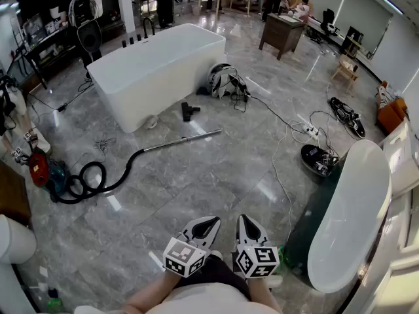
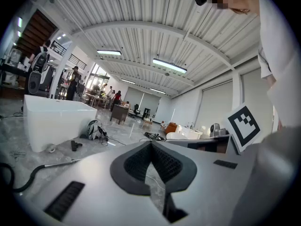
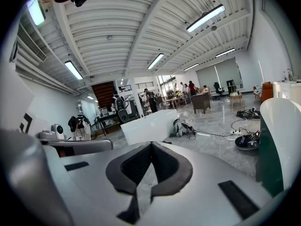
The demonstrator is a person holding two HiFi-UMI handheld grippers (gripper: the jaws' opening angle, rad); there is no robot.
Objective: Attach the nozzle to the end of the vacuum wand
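The silver vacuum wand point(image 1: 190, 138) lies on the grey marble floor, joined to a black hose point(image 1: 98, 175) that curls back to a red and teal vacuum body point(image 1: 40, 169). The small black nozzle point(image 1: 189, 111) lies apart from the wand's free end, beside the white bathtub point(image 1: 157, 70). My left gripper point(image 1: 211, 222) and right gripper point(image 1: 241, 221) are side by side near my body, both shut and empty, far from the wand. In the left gripper view the nozzle point(image 2: 75, 145) and wand point(image 2: 59, 164) show beyond the shut left gripper point(image 2: 151, 144). The right gripper point(image 3: 151, 145) faces the bathtub point(image 3: 150, 126).
A second white and green tub point(image 1: 347, 214) stands close on my right. Cables and a power strip point(image 1: 308, 131) run across the floor toward a dark round device point(image 1: 319, 159). A grey bundle point(image 1: 222, 80) lies at the bathtub's end. People stand far back.
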